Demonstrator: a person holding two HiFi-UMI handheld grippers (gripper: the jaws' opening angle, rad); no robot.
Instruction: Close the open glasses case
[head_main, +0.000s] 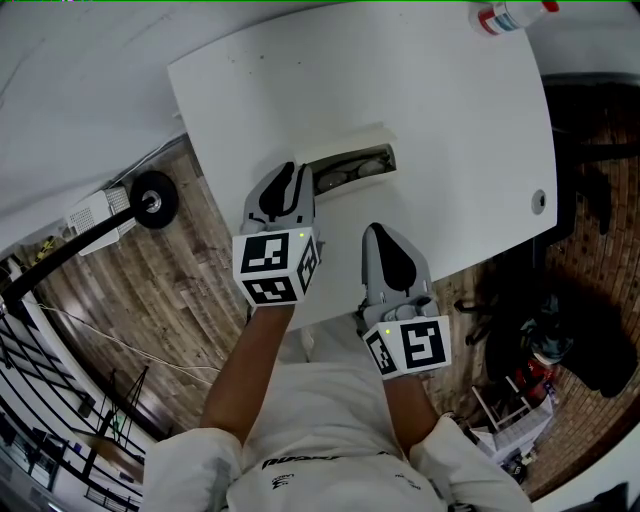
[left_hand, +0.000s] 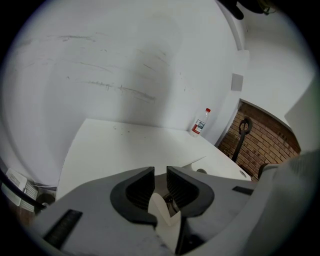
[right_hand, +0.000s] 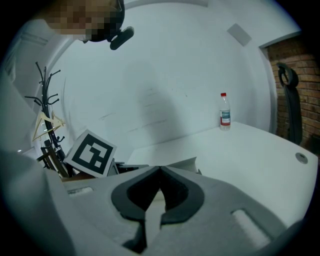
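Nearest the head camera: left gripper (head_main: 292, 172) and right gripper (head_main: 378, 232), both held out over a white bench (head_main: 450, 120). Glasses case (head_main: 350, 165): open, glasses inside, lying near the middle of the bench with its long axis running left to right and its lid raised along the far side. Left gripper: jaws a narrow slit apart, nothing clearly between them, tips right at the case's left end; whether they touch it cannot be told. Right gripper: jaws closed tip to tip, empty, on the near side of the case, just short of its right half. Judged nearer for the lid: the left. Bottle (head_main: 505, 15): far right corner, well apart.
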